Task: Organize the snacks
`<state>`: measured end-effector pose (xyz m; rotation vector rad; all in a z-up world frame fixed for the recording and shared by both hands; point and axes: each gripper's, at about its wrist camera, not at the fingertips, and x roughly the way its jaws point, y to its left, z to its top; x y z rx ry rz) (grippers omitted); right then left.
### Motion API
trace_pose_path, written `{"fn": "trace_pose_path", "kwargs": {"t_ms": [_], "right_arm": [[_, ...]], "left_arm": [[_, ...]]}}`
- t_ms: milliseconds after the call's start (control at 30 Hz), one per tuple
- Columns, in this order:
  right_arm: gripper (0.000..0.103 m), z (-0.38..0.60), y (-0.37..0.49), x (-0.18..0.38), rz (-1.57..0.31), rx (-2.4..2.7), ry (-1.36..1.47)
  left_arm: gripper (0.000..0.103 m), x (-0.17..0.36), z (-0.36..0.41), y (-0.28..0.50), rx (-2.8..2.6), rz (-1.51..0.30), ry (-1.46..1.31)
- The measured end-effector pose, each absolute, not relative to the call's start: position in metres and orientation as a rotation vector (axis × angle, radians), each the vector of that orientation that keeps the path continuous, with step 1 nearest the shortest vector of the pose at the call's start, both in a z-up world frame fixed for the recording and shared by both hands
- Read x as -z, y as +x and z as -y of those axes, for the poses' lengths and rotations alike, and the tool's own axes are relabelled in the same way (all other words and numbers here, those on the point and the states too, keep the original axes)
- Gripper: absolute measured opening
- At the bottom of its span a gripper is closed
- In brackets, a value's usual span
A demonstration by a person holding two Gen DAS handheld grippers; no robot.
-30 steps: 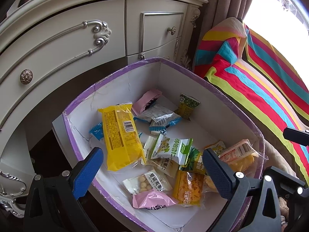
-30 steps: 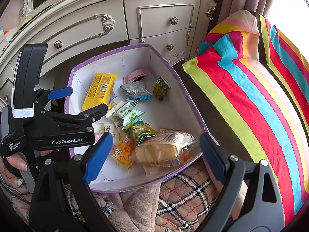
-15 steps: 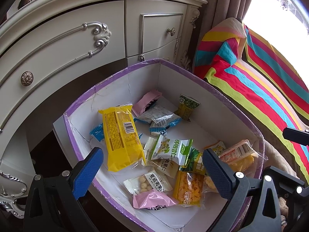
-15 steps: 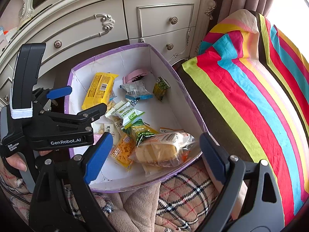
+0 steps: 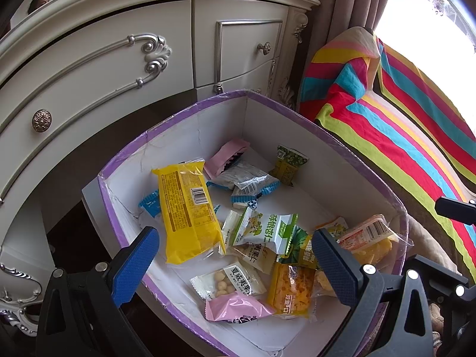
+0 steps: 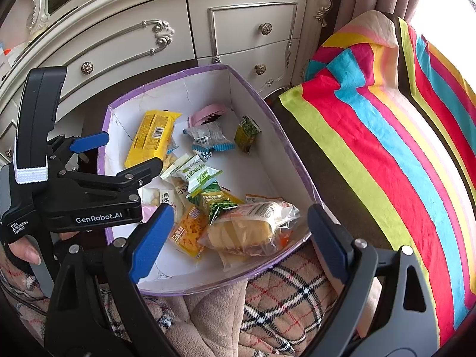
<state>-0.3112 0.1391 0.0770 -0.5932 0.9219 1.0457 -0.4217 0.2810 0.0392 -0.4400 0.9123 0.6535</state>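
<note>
While both hand-held tools hang above the snacks, neither grips anything: the left gripper (image 5: 235,263) has its blue-padded jaws spread wide over the near end of the box, and the right gripper (image 6: 238,235) is just as wide open over the near rim. Seen from the right wrist, the left tool's black body and a fingertip (image 6: 25,251) of the hand holding it crowd the lower left, covering part of the box's left wall.

Nearest the right gripper, a plaid padded cloth (image 6: 285,291) lies against the white, purple-edged box (image 6: 297,160). Inside at the near end, a clear bag of yellow cakes (image 6: 247,229) rests against the wall, beside an orange cracker packet (image 6: 190,230) and a green packet (image 6: 218,200). From the left wrist, a pink packet (image 5: 235,308) and a clear packet of round nuts (image 5: 226,281) lie closest — between the spread jaws.

Mid-box, a green-and-white packet (image 5: 264,229) overlaps its neighbours, just beside a large yellow packet (image 5: 187,211). Further back lie blue-edged clear wrappers (image 5: 244,180), a second pink wrapper (image 5: 226,156) and a small green pea packet (image 5: 288,163), standing apart.

Beyond the box stands a cream dresser (image 5: 119,59) with silver scrollwork and round knobs. To the right, a brightly striped blanket (image 6: 386,119) flanks the box — a brown curtain (image 5: 342,15) hangs behind it.
</note>
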Motion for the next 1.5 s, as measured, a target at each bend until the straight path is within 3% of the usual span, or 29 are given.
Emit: {"fn": "trace_pose_path", "kwargs": {"t_ms": [1500], "right_arm": [[0.092,-0.1405,-0.3145,-0.0736,-0.936,-1.046,-0.598]], "left_arm": [[0.103,-0.0376,-0.2828,-0.4251,-0.675,-0.907,-0.437]]}}
